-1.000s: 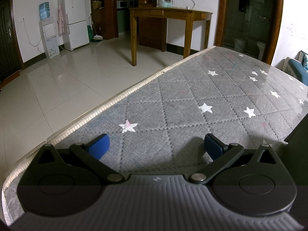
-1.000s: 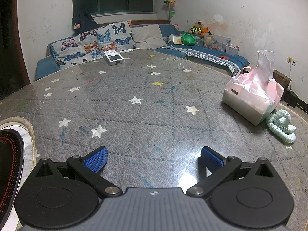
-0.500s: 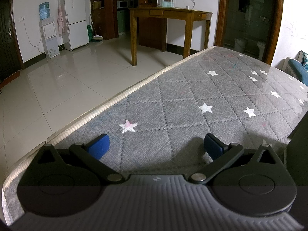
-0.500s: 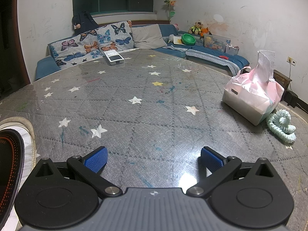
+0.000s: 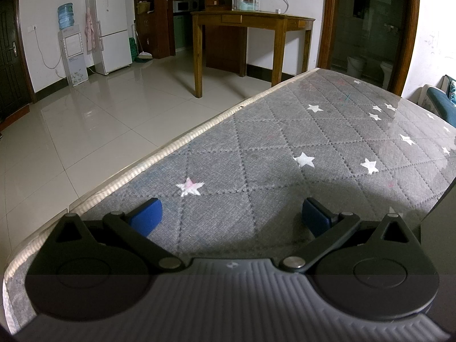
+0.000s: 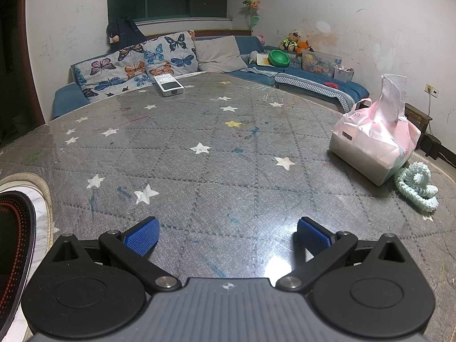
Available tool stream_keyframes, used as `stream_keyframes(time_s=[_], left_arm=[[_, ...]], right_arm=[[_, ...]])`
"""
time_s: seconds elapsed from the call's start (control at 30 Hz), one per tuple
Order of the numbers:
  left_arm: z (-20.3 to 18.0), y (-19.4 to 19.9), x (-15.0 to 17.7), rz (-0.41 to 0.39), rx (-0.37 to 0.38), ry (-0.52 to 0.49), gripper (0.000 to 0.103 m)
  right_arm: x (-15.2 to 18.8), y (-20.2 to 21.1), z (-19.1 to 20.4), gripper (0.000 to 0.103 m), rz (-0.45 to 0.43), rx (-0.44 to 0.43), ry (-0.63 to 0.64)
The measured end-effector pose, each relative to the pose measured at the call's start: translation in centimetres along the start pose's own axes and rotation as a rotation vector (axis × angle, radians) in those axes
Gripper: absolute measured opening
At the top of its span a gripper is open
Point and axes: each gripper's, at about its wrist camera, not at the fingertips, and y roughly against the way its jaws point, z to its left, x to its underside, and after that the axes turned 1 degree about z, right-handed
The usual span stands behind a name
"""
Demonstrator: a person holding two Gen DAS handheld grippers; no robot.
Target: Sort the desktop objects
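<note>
- Left gripper [image 5: 230,213]: jaws spread wide and empty, low over the grey star-print table cover [image 5: 285,148]. No sortable object lies ahead of it; the near-left table edge [image 5: 171,148] is close, so anything set down there may slide off to the floor.
- Right gripper [image 6: 226,235]: jaws likewise wide apart, holding nothing.
- Tissue pack [image 6: 376,145]: stands at the far right in a loose pink bag. A pinch probably catches only film or the protruding tissue, so the pack would sag or slip.
- Mint-green coiled toy [image 6: 417,185]: lies just beside the pack, near the right edge. A reach for either likely nudges the other, and the soft coils may roll out of the pads.
- White flat device [image 6: 168,85]: rests far across the table, at the far edge; a low, thin body invites scraping the glossy cover.
- Dark round object [image 6: 14,245]: near left, cropped; a leftward swing could strike it.
</note>
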Motion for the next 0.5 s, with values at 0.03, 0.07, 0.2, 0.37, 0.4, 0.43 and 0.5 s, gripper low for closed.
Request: stream_keyframes(time_s=[0.03,0.07,0.2,0.37,0.4,0.43,0.5], left_arm=[[-0.02,0.0,0.0,0.0,0.0,0.0,0.103],[-0.07,0.01,0.0,0.0,0.0,0.0,0.103],[-0.03,0.01,0.0,0.0,0.0,0.0,0.103],[-0.16,-0.03,-0.02,0.0,0.0,0.0,0.103],[-0.14,-0.05,-0.03,0.0,0.0,0.0,0.103],[-0.14,-0.05,-0.03,0.0,0.0,0.0,0.103],[-0.16,-0.02,-0.04,0.0,0.0,0.0,0.103]], right_arm=[[0.0,0.0,0.01,0.103,0.0,0.0,0.0],[0.0,0.0,0.0,0.103,0.0,0.0,0.0],[0.0,0.0,-0.02,0.103,0.0,0.0,0.0],[0.0,0.0,0.0,0.103,0.0,0.0,0.0],[0.0,0.0,-0.02,0.103,0.0,0.0,0.0],[0.0,0.0,-0.02,0.103,0.0,0.0,0.0],[0.0,0.0,-0.02,0.103,0.0,0.0,0.0]])
